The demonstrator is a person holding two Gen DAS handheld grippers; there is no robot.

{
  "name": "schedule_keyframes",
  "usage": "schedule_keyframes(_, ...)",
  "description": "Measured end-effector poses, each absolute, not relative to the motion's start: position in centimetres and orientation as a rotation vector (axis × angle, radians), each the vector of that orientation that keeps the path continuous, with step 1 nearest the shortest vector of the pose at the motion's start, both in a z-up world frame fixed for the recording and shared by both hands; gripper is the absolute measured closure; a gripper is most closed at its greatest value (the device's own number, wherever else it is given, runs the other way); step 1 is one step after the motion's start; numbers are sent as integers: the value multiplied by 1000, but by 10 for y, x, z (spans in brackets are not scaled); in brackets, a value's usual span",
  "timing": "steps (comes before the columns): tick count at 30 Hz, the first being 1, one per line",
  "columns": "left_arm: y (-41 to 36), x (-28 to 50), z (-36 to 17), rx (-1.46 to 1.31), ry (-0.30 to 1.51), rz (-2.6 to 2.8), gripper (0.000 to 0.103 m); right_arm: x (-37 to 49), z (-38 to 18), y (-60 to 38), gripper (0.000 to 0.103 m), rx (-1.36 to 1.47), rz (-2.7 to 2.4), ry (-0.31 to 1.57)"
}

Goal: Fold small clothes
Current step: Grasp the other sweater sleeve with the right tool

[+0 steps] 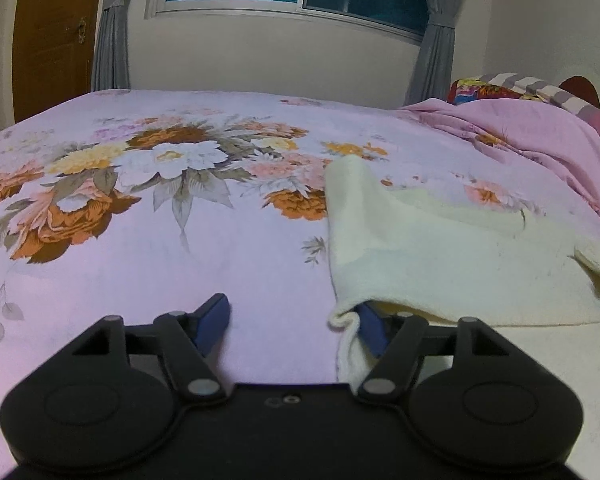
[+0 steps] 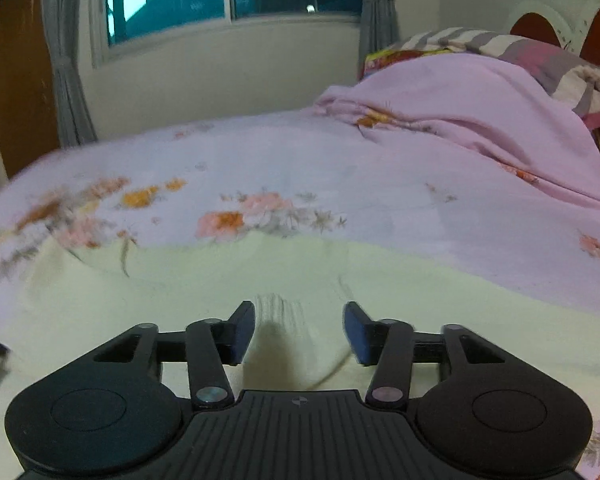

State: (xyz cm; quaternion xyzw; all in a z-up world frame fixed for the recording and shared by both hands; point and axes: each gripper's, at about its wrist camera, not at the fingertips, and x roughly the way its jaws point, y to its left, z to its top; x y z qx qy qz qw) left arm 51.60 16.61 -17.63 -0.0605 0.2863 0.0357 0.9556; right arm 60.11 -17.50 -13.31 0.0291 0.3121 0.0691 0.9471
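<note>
Both grippers, left (image 1: 294,326) and right (image 2: 299,330), gape over cream cloth (image 1: 440,256), seemingly unclamped, on floral bedsheet (image 1: 140,240).

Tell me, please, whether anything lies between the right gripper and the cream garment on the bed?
Nothing visible does. The right gripper sits directly over the cream garment, jaws apart, with a raised ribbed fold of that same cloth between the fingers. Only the floral bedsheet surrounds it.

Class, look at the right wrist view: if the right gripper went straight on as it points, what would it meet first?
Probably the cream garment: a ribbed fold of it lies between the open jaws of the right gripper, though depth is unclear.
</note>
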Motion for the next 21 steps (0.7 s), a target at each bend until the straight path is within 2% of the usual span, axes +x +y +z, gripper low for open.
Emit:
schedule_keyframes(1,165,516,-177,-119,580,74,34,606,-136,-170,35,59,156,645)
schedule_keyframes(2,165,516,-177,-116,581,74,34,610,-139,-165,35,50,159,653)
schedule_keyframes(6,165,517,-178,-118,582,77,33,631,-153,-149,35,-54,118,727)
schedule_keyframes(7,165,518,-178,-116,583,79,32,636,-155,-150,41,-74,101,743)
schedule_keyframes(8,165,518,-178,-115,583,80,32,634,-156,-152,82,-83,97,741)
schedule_keyframes(9,165,518,-178,-114,582,81,32,633,-155,-156,101,-85,99,745)
schedule_keyframes(15,170,518,-178,-137,580,80,31,583,-107,-221,100,119,88,505)
schedule_keyframes(17,163,520,-177,-97,593,89,30,579,-124,-243,100,154,64,540)
schedule_keyframes(19,151,522,-173,-23,597,94,30,588,-150,-260,100,213,91,652)
schedule_keyframes(21,143,523,-172,22,597,98,30,587,-161,-273,99,278,96,658)
